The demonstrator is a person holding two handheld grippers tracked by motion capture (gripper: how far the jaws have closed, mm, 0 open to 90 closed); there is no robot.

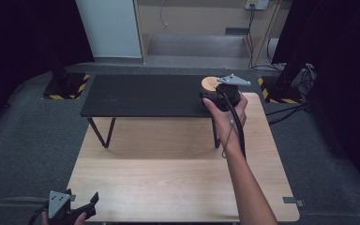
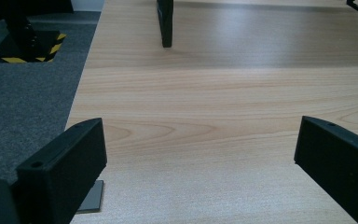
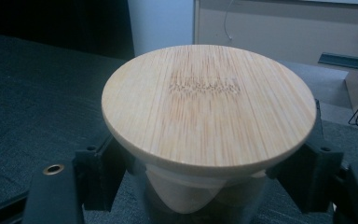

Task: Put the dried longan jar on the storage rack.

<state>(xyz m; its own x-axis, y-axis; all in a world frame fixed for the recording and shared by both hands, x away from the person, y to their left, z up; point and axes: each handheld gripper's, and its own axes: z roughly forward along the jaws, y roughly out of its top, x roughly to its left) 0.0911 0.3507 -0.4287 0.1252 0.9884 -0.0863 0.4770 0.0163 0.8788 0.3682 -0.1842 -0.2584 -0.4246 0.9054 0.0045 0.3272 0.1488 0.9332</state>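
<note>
- My right gripper is at the upper right of the high view, out on the black shelf that stands on the worktop; its fingers are closed on a jar with a round bamboo lid.
- In the right gripper view the lid sits centre frame, and my fingers press the clear body just under its rim, one on each side.
- I judge the step to be carrying or setting this jar at the shelf's right end. To do it well I keep the squeeze steady and level, so the glass does not slip and the lid does not tip.
- The grip is high on the jar, so I should move slowly and keep it upright; a tilt could swing the base.
- I cannot tell whether the base rests on the shelf; I would feel for contact before letting go.
- My left gripper waits at the lower left of the high view, fingers spread wide over bare wood, holding nothing.
</note>
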